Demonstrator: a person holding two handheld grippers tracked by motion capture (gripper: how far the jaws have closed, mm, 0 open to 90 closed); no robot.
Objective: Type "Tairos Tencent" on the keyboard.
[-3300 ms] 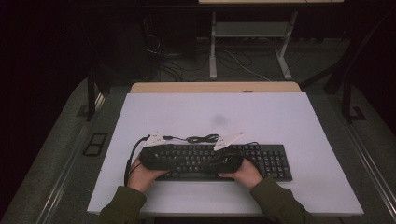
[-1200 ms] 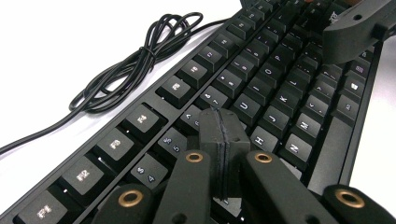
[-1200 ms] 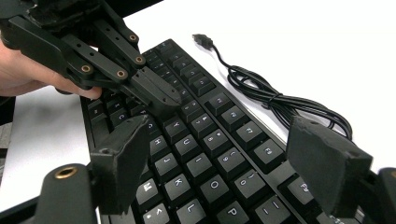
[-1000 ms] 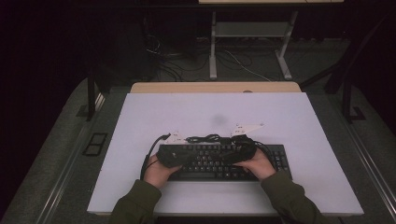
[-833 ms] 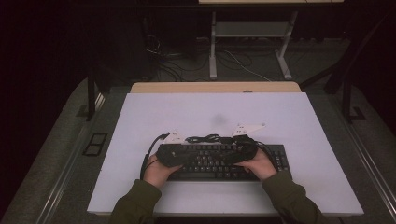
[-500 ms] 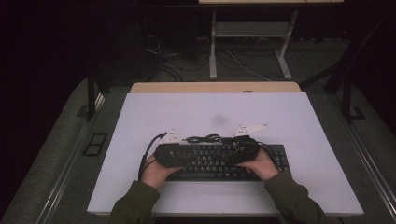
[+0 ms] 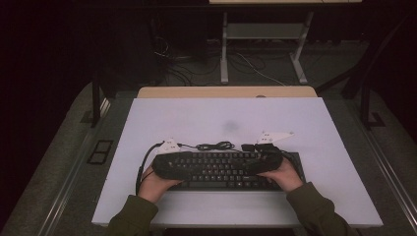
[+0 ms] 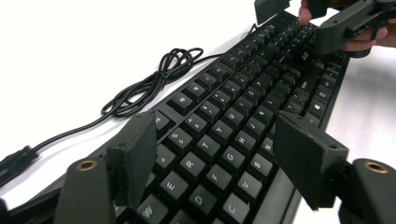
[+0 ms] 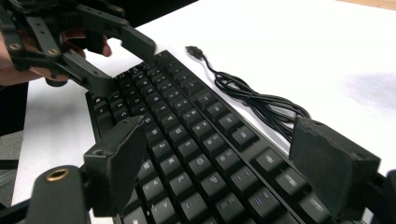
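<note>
A black keyboard (image 7: pixel 221 169) lies flat along the near part of the white table (image 7: pixel 221 118). My left gripper (image 7: pixel 172 164) hovers over its left end, open, with one jaw near the back key rows and one at the front edge (image 8: pixel 219 158). Over the right end hangs my right gripper (image 7: pixel 265 158), also open and straddling the keys (image 9: pixel 224 163). The two point toward each other along the keyboard, so each appears in the other's view: the right gripper (image 8: pixel 345 23) and the left gripper (image 9: pixel 79 42). Neither holds anything.
The keyboard's black cable (image 7: pixel 214 146) lies bundled on the table just behind it (image 8: pixel 154 79), with its USB plug (image 9: pixel 194 50) loose. A wooden strip (image 7: pixel 226 92) borders the table's far edge. Beyond stand a desk frame (image 7: pixel 265 34) and floor cables.
Since 3.3 s ago my right gripper has moved right, toward the keyboard's right end. Over the last second the two grippers have spread slightly apart. The keyboard lies where it was.
</note>
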